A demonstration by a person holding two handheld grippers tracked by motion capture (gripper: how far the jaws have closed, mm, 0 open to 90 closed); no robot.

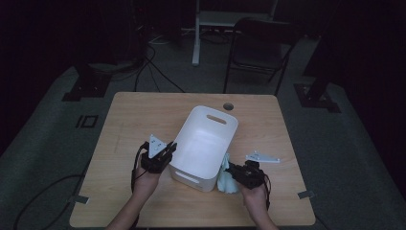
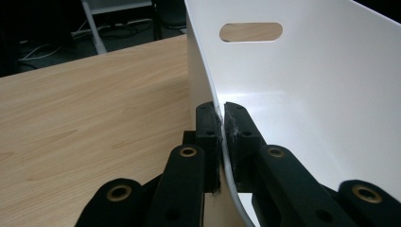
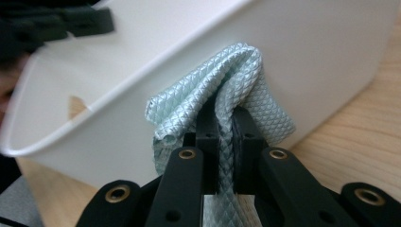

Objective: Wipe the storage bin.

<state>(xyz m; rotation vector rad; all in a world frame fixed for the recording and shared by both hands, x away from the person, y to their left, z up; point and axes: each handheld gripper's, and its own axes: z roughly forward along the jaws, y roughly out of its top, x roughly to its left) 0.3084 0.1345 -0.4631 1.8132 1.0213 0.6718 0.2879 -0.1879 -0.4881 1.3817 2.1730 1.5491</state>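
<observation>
The white plastic bin's [image 1: 205, 143] rim is pinched by the left gripper [image 2: 222, 124], while a pale green quilted cloth [image 3: 227, 90] is clamped by the right gripper [image 3: 226, 124] just beside that bin's outer wall.

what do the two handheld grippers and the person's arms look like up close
Both are black. The left gripper carries a grey three-cornered plate on top; the right gripper has a similar grey plate beside it. The gripper views show flat black link arms with brass-coloured pivot rings and blocky black pads. A black cable trails from each. The forearms are bare, no sleeves in view.
</observation>
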